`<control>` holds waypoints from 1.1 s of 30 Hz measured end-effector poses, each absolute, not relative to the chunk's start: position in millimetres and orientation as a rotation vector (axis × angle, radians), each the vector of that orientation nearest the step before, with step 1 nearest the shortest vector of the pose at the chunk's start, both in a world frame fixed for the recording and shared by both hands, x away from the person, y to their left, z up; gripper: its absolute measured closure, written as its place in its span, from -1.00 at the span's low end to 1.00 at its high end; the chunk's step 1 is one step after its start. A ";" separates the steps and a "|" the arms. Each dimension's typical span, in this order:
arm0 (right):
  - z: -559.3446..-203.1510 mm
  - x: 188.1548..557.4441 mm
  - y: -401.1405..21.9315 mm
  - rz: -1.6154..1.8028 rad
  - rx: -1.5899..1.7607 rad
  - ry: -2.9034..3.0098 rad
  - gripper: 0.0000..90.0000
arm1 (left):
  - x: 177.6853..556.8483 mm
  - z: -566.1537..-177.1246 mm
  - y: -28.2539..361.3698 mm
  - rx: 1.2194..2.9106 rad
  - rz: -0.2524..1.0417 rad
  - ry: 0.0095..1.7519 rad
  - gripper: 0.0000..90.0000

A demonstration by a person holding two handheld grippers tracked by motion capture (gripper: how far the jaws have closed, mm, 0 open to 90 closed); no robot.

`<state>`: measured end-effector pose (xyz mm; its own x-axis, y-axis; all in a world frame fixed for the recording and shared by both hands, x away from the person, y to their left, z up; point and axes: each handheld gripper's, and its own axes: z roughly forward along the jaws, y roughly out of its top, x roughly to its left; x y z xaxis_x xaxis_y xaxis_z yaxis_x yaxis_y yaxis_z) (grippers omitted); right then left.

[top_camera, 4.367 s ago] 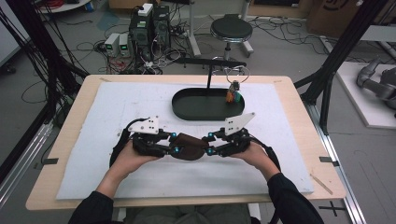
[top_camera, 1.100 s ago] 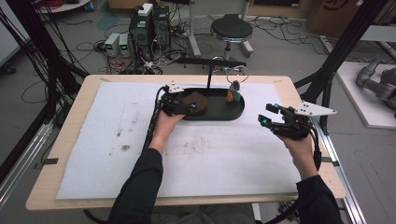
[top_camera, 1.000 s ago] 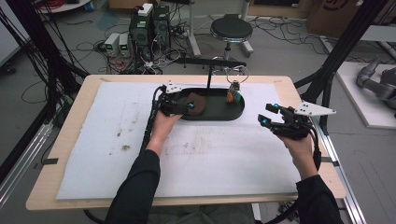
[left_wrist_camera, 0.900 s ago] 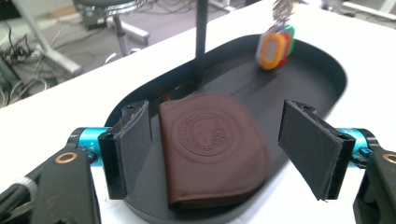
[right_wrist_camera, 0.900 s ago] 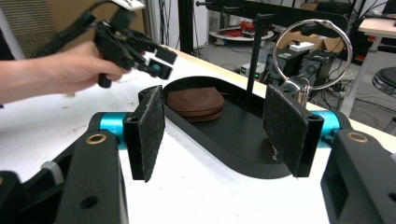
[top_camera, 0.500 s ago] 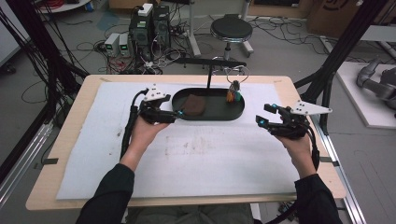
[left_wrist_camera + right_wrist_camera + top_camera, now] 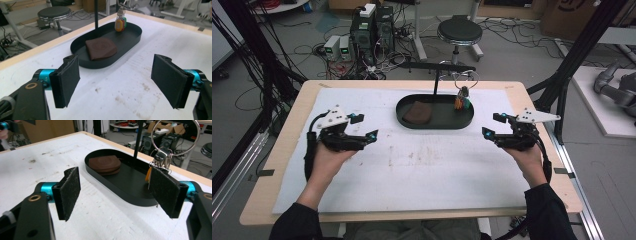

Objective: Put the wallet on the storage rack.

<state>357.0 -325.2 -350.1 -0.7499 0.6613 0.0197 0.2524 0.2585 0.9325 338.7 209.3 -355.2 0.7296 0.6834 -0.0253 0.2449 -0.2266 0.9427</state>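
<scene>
Grey floor [image 7: 522,55] strewn with cables; round stool [image 7: 456,32]; computer boxes [image 7: 373,25] behind table.

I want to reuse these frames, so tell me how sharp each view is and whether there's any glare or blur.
High view: soft and grainy, even light, no glare, the brown wallet just a dull patch. Left gripper view: wallet and black tray crisp, near jaws slightly soft. Right gripper view: key ring sharp, background blurred; no strong shadows.

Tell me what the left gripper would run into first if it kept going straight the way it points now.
Most likely the near wall of the black tray, then the brown wallet lying in it. The left gripper has open, empty jaws, with bare white cloth between it and the tray. Depth is hard to judge.
</scene>
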 end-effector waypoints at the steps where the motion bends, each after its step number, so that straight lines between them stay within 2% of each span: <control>1: -350.4 355.3 -326.3 1.492 0.835 2.153 -0.43 | 337.3 -356.4 213.9 1.802 0.488 0.734 -0.50; 9: -360.3 355.0 -333.5 1.496 0.869 2.152 -0.49 | 332.0 -370.3 248.5 1.759 0.502 0.761 -0.50; 33: -361.9 354.4 -347.0 1.461 0.927 2.113 -0.51 | 334.8 -378.1 267.8 1.694 0.506 0.807 -0.50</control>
<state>354.4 -347.0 -361.9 -0.6961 0.7169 0.0392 0.2899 0.2307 0.9288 334.8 267.8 -378.1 0.6721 0.7364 -0.0771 0.2517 -0.1292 0.9591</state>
